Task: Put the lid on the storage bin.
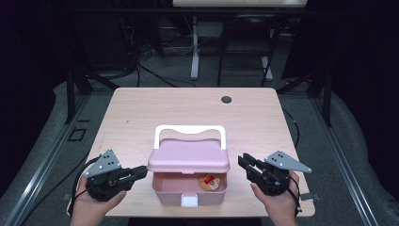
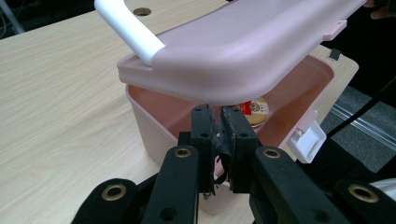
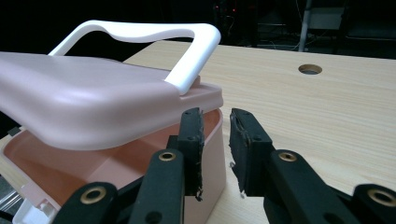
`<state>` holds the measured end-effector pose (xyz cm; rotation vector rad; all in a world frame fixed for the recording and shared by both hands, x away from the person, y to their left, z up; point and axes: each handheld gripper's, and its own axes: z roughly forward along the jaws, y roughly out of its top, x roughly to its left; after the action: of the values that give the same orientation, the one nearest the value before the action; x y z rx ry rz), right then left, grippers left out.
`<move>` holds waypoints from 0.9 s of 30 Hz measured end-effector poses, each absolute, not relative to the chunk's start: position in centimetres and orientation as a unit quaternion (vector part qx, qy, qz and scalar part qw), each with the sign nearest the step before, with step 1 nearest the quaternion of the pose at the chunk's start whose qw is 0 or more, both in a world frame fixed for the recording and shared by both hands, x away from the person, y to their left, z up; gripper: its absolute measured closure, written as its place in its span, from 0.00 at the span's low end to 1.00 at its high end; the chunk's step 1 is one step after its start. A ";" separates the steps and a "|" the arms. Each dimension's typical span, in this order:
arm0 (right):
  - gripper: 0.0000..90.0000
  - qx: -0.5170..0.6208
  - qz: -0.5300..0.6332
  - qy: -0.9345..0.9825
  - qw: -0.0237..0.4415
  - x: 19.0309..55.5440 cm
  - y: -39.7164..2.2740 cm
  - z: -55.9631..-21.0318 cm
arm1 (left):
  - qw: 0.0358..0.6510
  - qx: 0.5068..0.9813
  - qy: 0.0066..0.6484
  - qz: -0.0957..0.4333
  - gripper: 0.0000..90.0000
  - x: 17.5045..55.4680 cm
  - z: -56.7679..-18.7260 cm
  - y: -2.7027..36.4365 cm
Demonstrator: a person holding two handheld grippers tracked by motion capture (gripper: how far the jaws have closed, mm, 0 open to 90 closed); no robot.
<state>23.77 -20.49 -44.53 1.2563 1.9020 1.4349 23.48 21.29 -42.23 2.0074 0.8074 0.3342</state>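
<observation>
At the near edge of the table, the pink storage box is sitting with its lid propped half open. The left tool, jaws nearly shut on nothing, is poking under the lid's left edge, seemingly propping it. The right tool, slightly parted and empty, is hovering just right of the box, probably ready to help.

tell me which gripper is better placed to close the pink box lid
Left, probably. The left gripper has its tips right at the half-raised lid of the pink box; the right gripper sits apart.
</observation>
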 end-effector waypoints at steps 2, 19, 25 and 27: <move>0.82 0.457 0.519 0.688 0.222 23.8 -20.6 -44.6 | 0.452 0.819 0.327 0.136 0.93 23.4 -42.5 21.3; 0.82 0.463 0.517 0.687 0.216 23.9 -20.6 -45.3 | 0.440 0.825 0.333 0.124 0.93 22.8 -44.4 21.4; 0.82 0.462 0.516 0.689 0.215 23.9 -20.5 -45.4 | 0.435 0.827 0.333 0.122 0.94 22.8 -44.7 21.3; 0.82 0.463 0.516 0.688 0.215 23.9 -20.5 -45.4 | 0.435 0.828 0.333 0.120 0.94 22.7 -44.8 21.3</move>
<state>23.87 -20.51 -45.42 1.2836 1.9072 1.4322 22.73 21.31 -44.80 2.0613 0.8290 0.2999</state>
